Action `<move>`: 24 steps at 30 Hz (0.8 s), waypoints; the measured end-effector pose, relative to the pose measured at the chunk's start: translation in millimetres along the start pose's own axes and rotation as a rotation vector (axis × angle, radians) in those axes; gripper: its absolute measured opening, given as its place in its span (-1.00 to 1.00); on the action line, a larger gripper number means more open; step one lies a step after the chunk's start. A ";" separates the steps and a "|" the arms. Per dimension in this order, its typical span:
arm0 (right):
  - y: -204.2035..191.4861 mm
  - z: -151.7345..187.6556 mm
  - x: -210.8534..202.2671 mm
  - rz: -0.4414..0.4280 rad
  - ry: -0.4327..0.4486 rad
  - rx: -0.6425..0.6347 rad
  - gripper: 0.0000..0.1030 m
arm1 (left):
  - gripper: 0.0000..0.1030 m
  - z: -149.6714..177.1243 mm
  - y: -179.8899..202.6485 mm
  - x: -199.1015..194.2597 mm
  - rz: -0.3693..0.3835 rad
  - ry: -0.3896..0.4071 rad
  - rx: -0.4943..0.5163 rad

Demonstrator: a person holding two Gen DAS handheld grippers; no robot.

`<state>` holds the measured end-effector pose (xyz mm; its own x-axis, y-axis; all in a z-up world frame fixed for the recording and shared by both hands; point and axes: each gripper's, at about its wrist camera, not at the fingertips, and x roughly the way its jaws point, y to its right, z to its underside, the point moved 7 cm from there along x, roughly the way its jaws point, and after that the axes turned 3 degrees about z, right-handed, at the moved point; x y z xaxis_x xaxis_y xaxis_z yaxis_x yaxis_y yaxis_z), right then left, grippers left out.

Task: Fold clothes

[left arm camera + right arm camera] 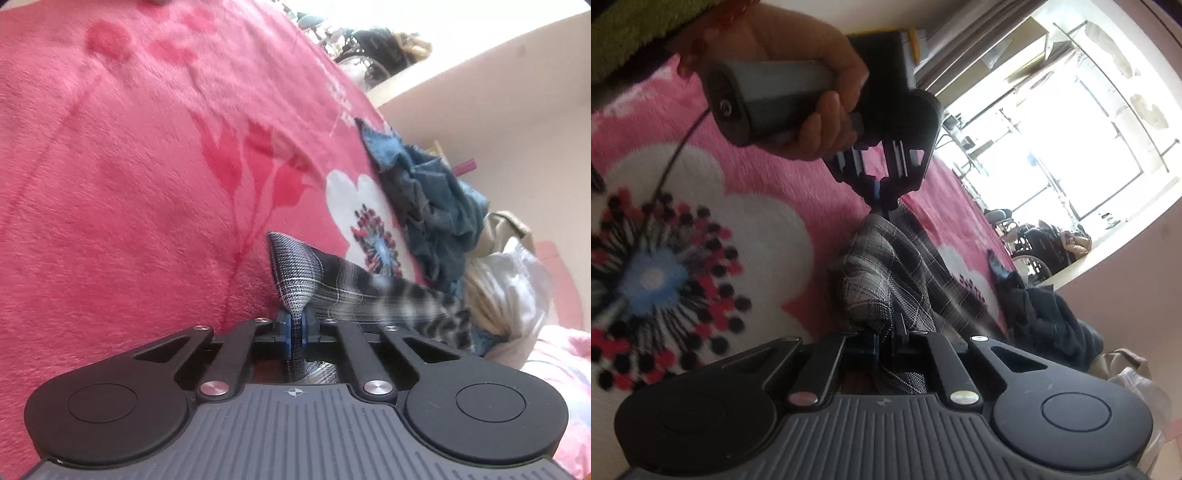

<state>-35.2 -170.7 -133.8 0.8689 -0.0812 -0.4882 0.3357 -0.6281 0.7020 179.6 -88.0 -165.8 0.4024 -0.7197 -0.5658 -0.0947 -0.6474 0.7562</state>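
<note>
Both grippers pinch the plaid garment (886,280) above the pink floral blanket (129,166): left gripper (295,328) clamped on a folded corner, right gripper (884,341) closed on another edge, the cloth stretched between them. Dark blue clothes (432,199) lie heaped near the blanket's edge.

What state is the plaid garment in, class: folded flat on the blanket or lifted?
Lifted. The plaid garment hangs bunched between the left gripper and right gripper, both pinching it above the pink blanket.
</note>
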 end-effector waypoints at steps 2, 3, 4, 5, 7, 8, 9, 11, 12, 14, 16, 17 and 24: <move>0.1 -9.0 -8.9 -0.014 0.010 0.006 -0.88 | -0.95 -1.4 -2.2 -12.3 0.009 0.010 0.001; -0.1 -15.0 -14.6 -0.026 0.019 0.009 -0.88 | -0.95 -1.7 -3.4 -20.7 0.005 0.018 0.010; -0.6 -21.2 -21.5 -0.037 0.031 0.015 -0.88 | -0.95 -2.4 -6.1 -31.1 0.002 0.029 0.017; -2.5 -28.0 -27.1 -0.051 0.045 0.020 -0.88 | -0.95 -3.5 -9.6 -42.4 0.001 0.042 0.021; -9.3 -43.4 -37.0 -0.089 0.074 0.029 -0.88 | -0.95 -6.2 -20.2 -66.6 -0.010 0.067 0.020; -15.2 -51.8 -42.7 -0.113 0.091 0.031 -0.88 | -0.95 -7.7 -27.8 -80.8 -0.019 0.078 0.016; -22.8 -60.7 -48.4 -0.138 0.110 0.031 -0.88 | -0.95 -9.3 -36.8 -95.8 -0.034 0.087 0.013; -39.9 -79.2 -59.9 -0.193 0.150 0.036 -0.88 | -0.95 -12.9 -54.6 -124.7 -0.067 0.105 0.008; -49.2 -89.3 -64.8 -0.225 0.170 0.045 -0.88 | -0.95 -14.7 -64.1 -140.3 -0.086 0.116 0.006; -69.5 -109.7 -75.2 -0.295 0.211 0.067 -0.88 | -0.95 -18.5 -84.0 -173.5 -0.130 0.144 0.002; -90.3 -128.5 -83.7 -0.366 0.255 0.081 -0.88 | -0.95 -22.3 -104.8 -202.7 -0.176 0.175 -0.011; -100.6 -136.6 -87.2 -0.397 0.275 0.081 -0.88 | -0.95 -24.3 -115.4 -216.7 -0.199 0.192 -0.018; -156.3 -142.0 -45.9 -0.726 0.091 0.193 -0.22 | -0.55 -16.4 -183.7 -231.7 -0.246 0.164 -0.136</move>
<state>-75.9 41.1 -147.5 0.4835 0.4633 -0.7427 0.7724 -0.6250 0.1130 118.7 201.8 -168.3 0.5406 -0.4887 -0.6848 0.1419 -0.7494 0.6468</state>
